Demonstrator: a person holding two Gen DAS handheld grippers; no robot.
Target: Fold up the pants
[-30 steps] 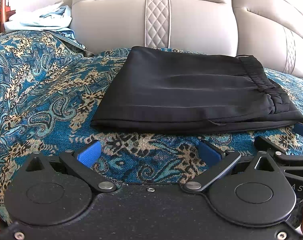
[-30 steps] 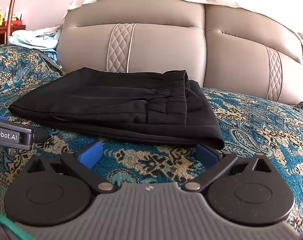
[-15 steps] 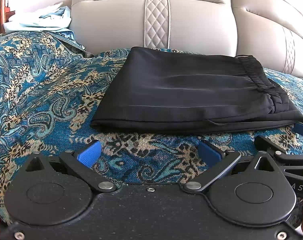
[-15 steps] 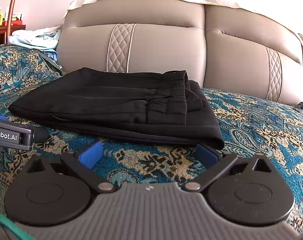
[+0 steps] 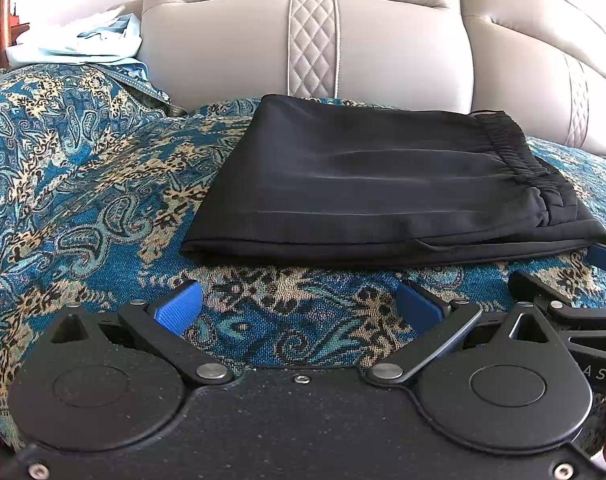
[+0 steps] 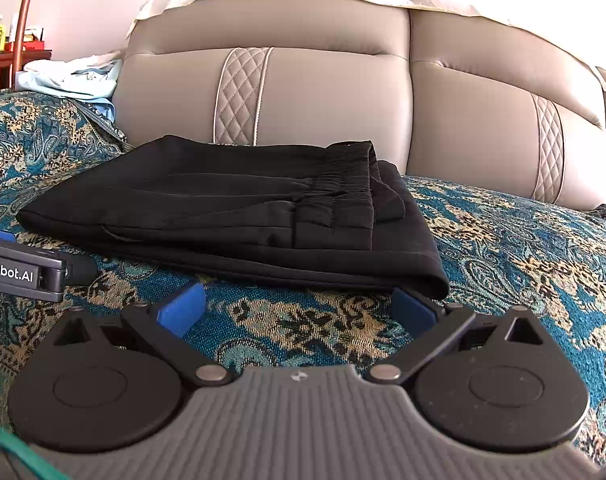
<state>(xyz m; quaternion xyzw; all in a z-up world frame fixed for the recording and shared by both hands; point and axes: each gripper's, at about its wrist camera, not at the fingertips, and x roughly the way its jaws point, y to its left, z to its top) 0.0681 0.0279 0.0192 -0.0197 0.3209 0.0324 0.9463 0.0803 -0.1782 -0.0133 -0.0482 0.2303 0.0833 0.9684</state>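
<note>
Pants (image 5: 383, 184) lie folded flat on the patterned bed cover (image 5: 83, 200), just beyond both tongs. Left tongs (image 5: 299, 304) and right tongs (image 6: 299, 308) are spread, holding nothing. Only the right view shows the stacked waistband edge (image 6: 343, 184) and the bare cover to the pants' right.

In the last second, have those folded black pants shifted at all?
No. The pants keep the same spot against the quilted strip of the headboard in both views.
</note>
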